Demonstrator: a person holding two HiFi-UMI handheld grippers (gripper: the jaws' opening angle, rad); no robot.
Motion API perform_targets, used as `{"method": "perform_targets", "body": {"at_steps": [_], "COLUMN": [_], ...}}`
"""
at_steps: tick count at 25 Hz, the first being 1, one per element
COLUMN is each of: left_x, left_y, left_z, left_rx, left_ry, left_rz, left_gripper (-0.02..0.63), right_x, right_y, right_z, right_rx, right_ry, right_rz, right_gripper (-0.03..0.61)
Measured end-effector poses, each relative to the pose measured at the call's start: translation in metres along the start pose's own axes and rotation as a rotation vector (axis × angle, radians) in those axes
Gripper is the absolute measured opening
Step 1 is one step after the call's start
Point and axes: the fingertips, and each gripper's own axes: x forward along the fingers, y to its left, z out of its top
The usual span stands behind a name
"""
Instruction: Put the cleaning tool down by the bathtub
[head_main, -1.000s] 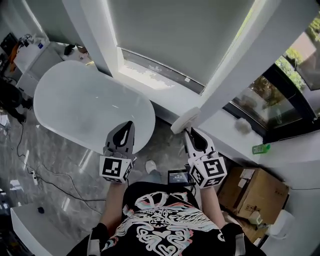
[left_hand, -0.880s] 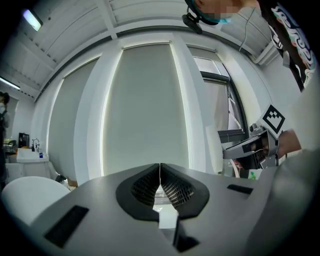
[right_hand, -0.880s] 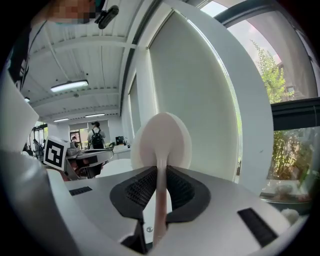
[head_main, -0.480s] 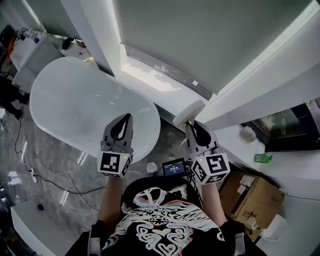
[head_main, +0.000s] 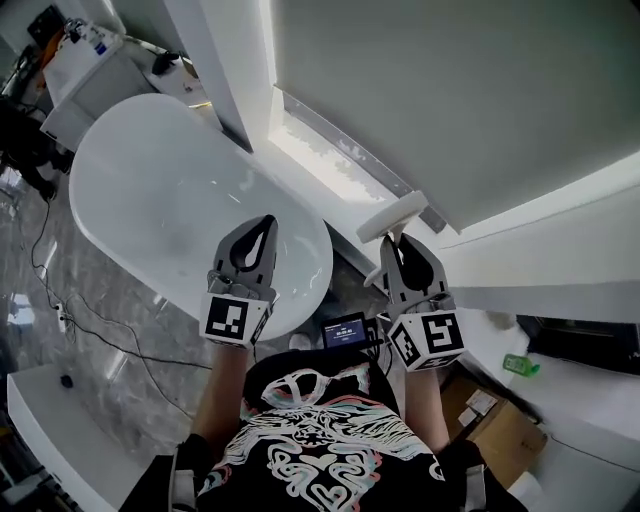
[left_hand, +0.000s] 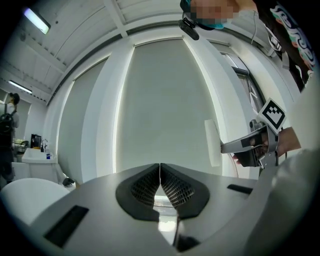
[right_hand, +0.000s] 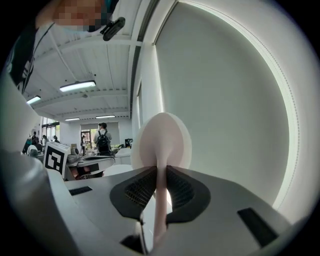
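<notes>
Gripped white round-headed plastic cleaning tool (head_main: 392, 217) by stem in right tongs (head_main: 398, 243), head past tips; clenched left tongs (head_main: 264, 224) empty.

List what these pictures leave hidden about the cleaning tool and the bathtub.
Cleaning tool handle's lower end: right gripper view, lost behind the right claw body.
Tool head's far face: right gripper view, turned away.
Bathtub near rim: head view, covered by the left claw.
Small screen: head view, too small to read.
</notes>
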Motion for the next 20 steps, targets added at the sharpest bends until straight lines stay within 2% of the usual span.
{"method": "perform_targets", "body": {"at_steps": [10,14,17,20], "left_x": [0.081,0.116,0.129,0.142], "left_y": [0.036,0.053,0.061,0.068], "left_z": [0.014,0.001,-0.018,-0.019], "left_rx": [-0.003,-0.021,-0.006,-0.029], "left_ry": [-0.006,-0.005,0.050,0.056], "left_rz": [0.017,0.039,0.035,0.048], "left_gripper": [0.018,0.018,0.018,0.018], "right_x": [0.080,0.116,0.134,0.150], "right_y": [-0.038,-0.058,-0.065,-0.069], "right_z": [0.022,0.009,0.000,0.000], "right_rx": [0.012,0.015,0.018,-0.015], "right_ry": [0.010,0.042,0.067,0.092], "right_rz": [0.056,0.075,0.088,0.112], "right_gripper": [0.077,0.077,0.077,0.077]}}
